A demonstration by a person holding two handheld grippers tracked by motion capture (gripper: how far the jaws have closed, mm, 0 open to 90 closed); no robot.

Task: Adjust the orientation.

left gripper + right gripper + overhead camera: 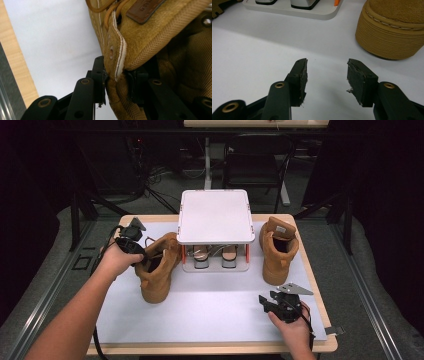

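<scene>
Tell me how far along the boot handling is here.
Early. The left gripper is clamped on the collar of the left boot, which stands on the white mat. The right gripper rests open and empty near the right boot. Both boots are still off the shoe rack.

white two-tier shoe rack (215, 215) at the back middle of the white mat (215, 312), two pairs of shoes (215, 257) on its lower shelf. second tan suede boot (278, 251) upright just right of the rack, toe toward the near edge. black chair (256, 157) on the floor behind the wooden table (210, 349).
</scene>
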